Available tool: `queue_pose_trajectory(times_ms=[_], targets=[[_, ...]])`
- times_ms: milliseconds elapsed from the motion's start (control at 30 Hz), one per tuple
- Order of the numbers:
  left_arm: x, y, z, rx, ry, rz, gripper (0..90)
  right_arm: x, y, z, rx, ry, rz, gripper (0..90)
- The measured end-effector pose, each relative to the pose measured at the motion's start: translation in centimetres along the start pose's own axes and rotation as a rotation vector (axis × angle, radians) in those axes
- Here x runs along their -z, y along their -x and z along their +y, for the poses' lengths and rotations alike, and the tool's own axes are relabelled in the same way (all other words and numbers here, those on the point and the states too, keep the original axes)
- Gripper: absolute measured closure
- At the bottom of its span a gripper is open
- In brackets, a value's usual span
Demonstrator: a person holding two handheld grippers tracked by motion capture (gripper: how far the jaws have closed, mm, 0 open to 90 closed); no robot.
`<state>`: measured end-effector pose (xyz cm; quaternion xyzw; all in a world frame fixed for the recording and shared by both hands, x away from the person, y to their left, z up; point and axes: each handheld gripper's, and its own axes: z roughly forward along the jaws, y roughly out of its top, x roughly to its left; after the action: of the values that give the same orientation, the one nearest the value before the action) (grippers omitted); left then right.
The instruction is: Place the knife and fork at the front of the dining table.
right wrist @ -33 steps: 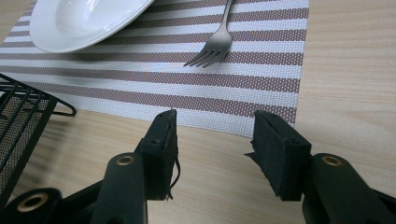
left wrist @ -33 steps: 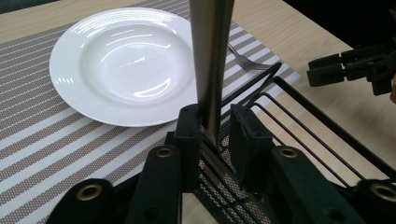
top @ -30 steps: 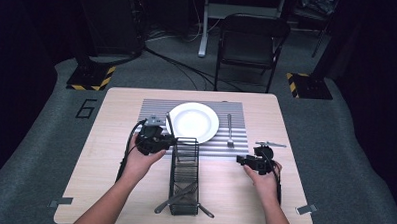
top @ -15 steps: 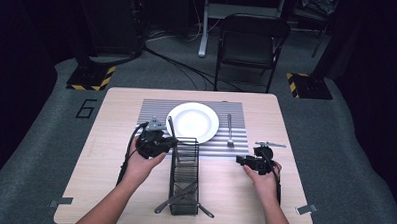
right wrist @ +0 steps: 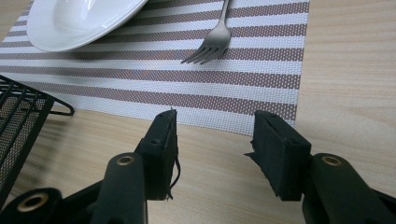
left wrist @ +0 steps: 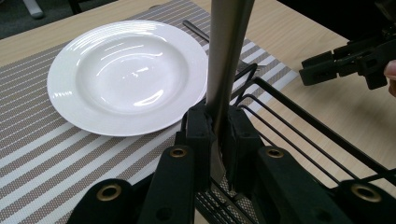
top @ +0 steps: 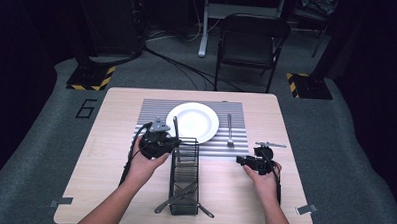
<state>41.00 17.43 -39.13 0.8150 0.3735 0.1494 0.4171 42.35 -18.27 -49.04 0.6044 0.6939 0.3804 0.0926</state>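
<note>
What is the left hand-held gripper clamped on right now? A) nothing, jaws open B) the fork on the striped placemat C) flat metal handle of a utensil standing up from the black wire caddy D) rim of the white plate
C: in the left gripper view, the left hand-held gripper has its pads pressed on the flat silver metal utensil handle, upright over the black wire caddy, beside the round white plate.
</note>
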Motion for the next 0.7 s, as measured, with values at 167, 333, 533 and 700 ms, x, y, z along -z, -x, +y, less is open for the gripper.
queue_pose_trajectory(times_ms=[167,333,533,700], targets=[[0.6,0.0,0.7,-0.002,0.000,-0.007,81.4,0.0,0.0,0.0,-0.008,-0.003,0.000,50.2],[1.4,0.2,1.3,-0.007,0.010,-0.002,81.5,0.0,0.0,0.0,0.000,-0.003,0.003,50.7],[2.5,0.0,2.0,0.002,0.003,-0.009,81.5,0.1,0.0,0.0,-0.007,-0.003,0.002,50.7],[3.3,-0.1,2.8,0.007,0.005,-0.010,81.5,0.0,0.0,0.0,-0.012,-0.005,0.009,50.7]])
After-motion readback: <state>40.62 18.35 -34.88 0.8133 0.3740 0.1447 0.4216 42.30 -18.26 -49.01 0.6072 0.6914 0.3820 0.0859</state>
